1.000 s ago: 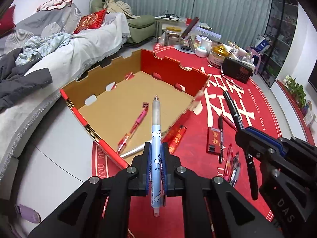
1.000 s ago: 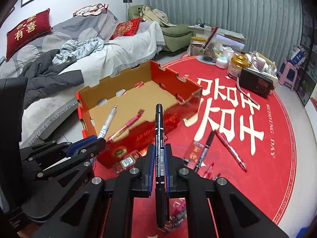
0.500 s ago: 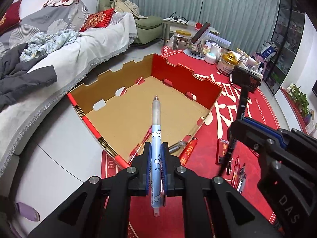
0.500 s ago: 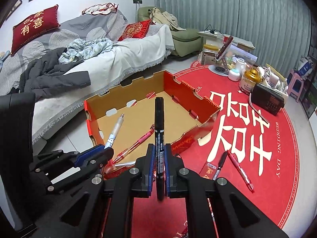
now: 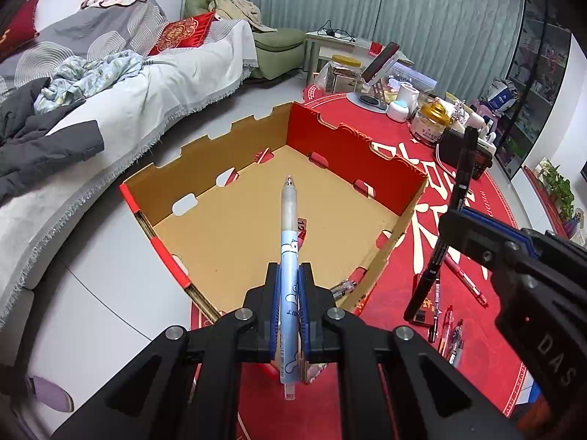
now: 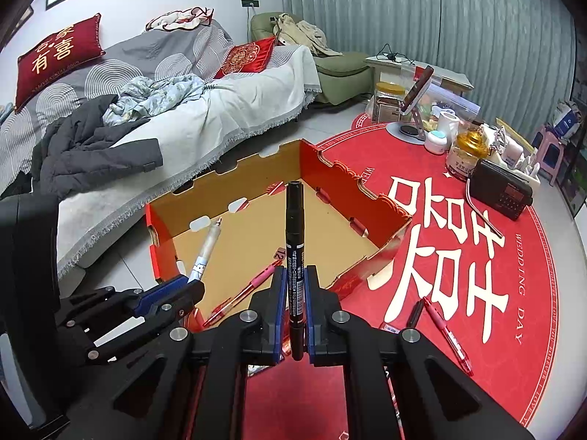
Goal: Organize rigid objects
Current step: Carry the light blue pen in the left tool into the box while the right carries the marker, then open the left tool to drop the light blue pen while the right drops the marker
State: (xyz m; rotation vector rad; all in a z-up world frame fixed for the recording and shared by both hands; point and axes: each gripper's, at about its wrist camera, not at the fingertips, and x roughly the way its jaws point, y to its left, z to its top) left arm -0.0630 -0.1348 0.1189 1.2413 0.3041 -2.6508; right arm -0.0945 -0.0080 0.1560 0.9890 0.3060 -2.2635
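Note:
My left gripper point(image 5: 289, 286) is shut on a light blue pen point(image 5: 288, 234) that points forward over the near corner of an open cardboard box point(image 5: 367, 157) with red outer walls. My right gripper point(image 6: 294, 286) is shut on a black marker point(image 6: 294, 227) and holds it above the same box point(image 6: 352, 198). A pink pen point(image 6: 249, 289) lies on the box floor. In the right wrist view the left gripper point(image 6: 183, 289) shows at the left with its pen point(image 6: 205, 249). In the left wrist view the right gripper point(image 5: 473, 227) shows at the right with the marker point(image 5: 444, 242).
The box stands on a round red mat point(image 6: 477, 256). Several loose pens point(image 5: 447, 315) lie on the mat right of the box, also in the right wrist view point(image 6: 440, 319). Jars, a black radio point(image 6: 500, 190) and a phone stand sit at the mat's far side. A sofa point(image 6: 183, 110) is left.
Both grippers have risen and moved forward over the box, each still holding its pen. The box now looks closer and lower in both views.

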